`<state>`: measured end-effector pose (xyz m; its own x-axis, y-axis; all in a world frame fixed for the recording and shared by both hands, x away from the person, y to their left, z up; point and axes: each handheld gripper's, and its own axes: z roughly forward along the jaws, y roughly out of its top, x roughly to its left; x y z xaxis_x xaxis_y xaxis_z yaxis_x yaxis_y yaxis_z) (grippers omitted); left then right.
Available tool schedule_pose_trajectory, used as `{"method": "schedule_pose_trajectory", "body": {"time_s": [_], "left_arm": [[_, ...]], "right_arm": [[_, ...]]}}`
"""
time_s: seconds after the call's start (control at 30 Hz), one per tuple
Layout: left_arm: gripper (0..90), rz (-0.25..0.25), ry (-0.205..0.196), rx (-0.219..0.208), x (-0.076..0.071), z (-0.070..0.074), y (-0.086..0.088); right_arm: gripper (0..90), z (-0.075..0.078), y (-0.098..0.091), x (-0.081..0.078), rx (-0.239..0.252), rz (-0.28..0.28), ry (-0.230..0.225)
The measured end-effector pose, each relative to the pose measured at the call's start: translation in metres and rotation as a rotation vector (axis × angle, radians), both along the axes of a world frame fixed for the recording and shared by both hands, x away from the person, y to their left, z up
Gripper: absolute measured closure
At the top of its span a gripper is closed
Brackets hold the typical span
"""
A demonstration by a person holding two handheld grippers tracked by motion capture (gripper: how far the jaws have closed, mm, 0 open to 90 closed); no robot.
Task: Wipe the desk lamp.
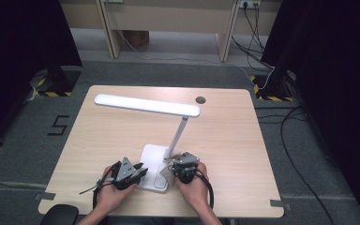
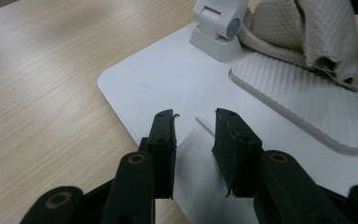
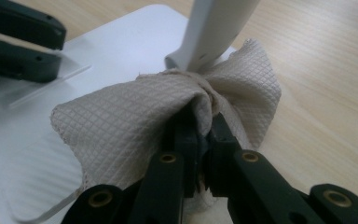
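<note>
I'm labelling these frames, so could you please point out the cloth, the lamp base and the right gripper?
cloth [image 3: 135, 126], right gripper view, on its quilted left fold.
lamp base [image 2: 168, 74], left gripper view, on the flat white top beside the power mark.
right gripper [image 3: 204, 140], right gripper view, midway between the fingertips pinching the cloth.

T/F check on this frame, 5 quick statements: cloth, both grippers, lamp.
1. The right gripper is shut on the cloth. True.
2. The cloth lies at the far corner of the table, away from the lamp. False: it sits bunched against the foot of the lamp arm, over the lamp base.
3. The left gripper holds the cloth too. False: its jaws stand apart over the edge of the lamp base with nothing clamped between them.
4. The lamp head is folded flat onto the base. False: it is raised on the arm, roughly level above the table.
5. Both grippers are at the near edge of the table, either side of the base. True.
</note>
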<state>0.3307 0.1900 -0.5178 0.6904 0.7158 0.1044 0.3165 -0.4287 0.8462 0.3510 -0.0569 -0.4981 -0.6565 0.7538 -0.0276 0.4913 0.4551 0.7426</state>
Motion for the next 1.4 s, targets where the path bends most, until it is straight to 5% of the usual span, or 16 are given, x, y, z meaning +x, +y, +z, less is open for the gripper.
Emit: {"method": "schedule_pose_trajectory", "body": {"time_s": [0.67,0.83,1.2,1.4], "left_arm": [[67.3,0.004,-0.001,-0.002,0.0,0.0,0.0],[67.0,0.003,0.0,0.0,0.0,0.0,-0.001],[66.4,0.004,0.003,-0.003,0.0,0.0,0.0],[66.4,0.002,0.003,0.0,0.0,0.0,0.0]], "right_arm": [[86.2,0.006,0.002,-0.038,-0.025,0.11,0.049],[86.2,0.014,0.004,-0.043,0.001,0.123,0.046],[85.6,0.022,0.02,-0.02,-0.002,0.12,-0.061],[85.3,0.014,0.027,-0.004,-0.039,0.105,-0.061]]}}
